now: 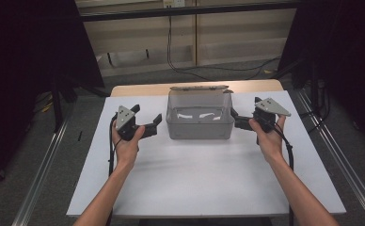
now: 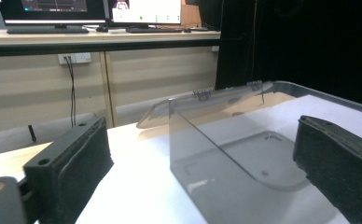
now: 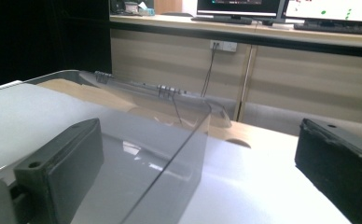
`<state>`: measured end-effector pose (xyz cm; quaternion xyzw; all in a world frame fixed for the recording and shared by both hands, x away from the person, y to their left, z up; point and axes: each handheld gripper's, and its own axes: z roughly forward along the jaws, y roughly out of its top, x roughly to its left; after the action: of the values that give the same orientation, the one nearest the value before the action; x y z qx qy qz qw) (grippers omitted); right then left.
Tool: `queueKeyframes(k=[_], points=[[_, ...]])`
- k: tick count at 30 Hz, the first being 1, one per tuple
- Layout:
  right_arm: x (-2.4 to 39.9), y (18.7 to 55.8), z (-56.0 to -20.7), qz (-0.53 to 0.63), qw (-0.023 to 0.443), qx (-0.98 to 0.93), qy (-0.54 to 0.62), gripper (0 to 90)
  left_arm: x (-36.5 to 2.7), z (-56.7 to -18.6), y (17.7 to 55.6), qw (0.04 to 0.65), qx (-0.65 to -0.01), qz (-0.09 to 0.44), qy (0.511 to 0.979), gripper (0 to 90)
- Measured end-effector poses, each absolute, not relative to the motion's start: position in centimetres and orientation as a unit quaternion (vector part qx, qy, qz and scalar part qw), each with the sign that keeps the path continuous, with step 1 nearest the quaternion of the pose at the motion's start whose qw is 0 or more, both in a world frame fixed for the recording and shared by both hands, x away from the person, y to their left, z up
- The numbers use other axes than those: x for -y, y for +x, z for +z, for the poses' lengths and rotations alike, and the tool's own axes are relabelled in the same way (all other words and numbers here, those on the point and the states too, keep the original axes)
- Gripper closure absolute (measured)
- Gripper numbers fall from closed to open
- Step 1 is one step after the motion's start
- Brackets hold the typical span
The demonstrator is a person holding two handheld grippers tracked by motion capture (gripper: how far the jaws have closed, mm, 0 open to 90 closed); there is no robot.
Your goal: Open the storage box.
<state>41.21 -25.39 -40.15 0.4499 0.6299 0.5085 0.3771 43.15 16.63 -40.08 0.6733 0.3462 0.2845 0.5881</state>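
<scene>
On white sheet (image 1: 204,165), centre-rear: clear box (image 1: 199,123), lid (image 1: 198,88) hinged back and open, interior bare; left gripper (image 1: 148,120) just beside box's left wall, jaws apart, holding nothing; right gripper (image 1: 234,117) at box's right wall, jaws apart, near jaw seemingly over the rim, contact uncertain. Step judged: taking hold of box from both sides. Advice: seat each pair of jaws squarely astride a wall before closing; squeeze gently, thin plastic may flex or slide. Room: broad bare sheet toward the person; sheet edges well apart from box at left and right; lid overhangs rear, avoid snagging.
</scene>
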Motion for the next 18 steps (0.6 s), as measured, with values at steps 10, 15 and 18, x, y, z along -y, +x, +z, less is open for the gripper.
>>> queueKeyframes(k=[10, 15, 18], points=[[26.2, 37.7, -40.8, 0.515, 0.381, -0.625, 0.447, 1.2, -18.9, -40.9, 40.1, 0.583, -0.361, 0.296, 0.665, 4.1], [26.3, 35.8, -41.4, 0.515, 0.385, -0.617, 0.454, 0.6, -19.8, -41.4, 38.5, 0.579, -0.368, 0.301, 0.663, 3.4], [26.3, 34.9, -41.9, 0.518, 0.386, -0.611, 0.458, 0.4, -20.1, -41.7, 37.6, 0.58, -0.372, 0.298, 0.66, 3.0]])
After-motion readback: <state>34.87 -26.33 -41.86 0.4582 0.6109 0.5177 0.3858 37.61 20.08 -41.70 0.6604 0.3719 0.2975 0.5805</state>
